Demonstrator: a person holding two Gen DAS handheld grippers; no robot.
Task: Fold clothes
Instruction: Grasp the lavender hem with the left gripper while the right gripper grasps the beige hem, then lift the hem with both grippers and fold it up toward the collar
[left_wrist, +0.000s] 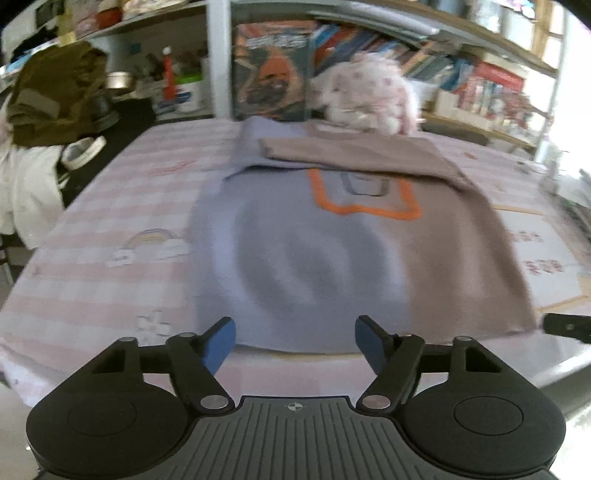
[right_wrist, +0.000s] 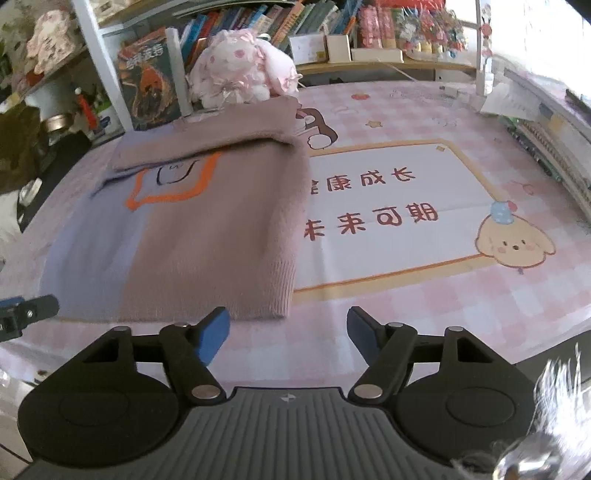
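Observation:
A knit sweater (left_wrist: 314, 251), lavender on the left and mauve-brown on the right with an orange outline on the chest, lies flat on the pink checked tablecloth (left_wrist: 96, 236). Its sleeves are folded across the top. In the right wrist view the sweater (right_wrist: 207, 221) fills the left half, its ribbed hem nearest me. My left gripper (left_wrist: 295, 341) is open just in front of the lavender hem, holding nothing. My right gripper (right_wrist: 288, 332) is open near the hem's right corner, empty. The tip of the right gripper shows at the left view's right edge.
A pink plush toy (right_wrist: 240, 70) and an upright dark box (right_wrist: 151, 85) stand behind the sweater, before shelves of books. An olive bag (left_wrist: 55, 92) and white cloth sit left. A printed cartoon panel (right_wrist: 399, 206) covers the table right of the sweater; papers (right_wrist: 546, 122) lie far right.

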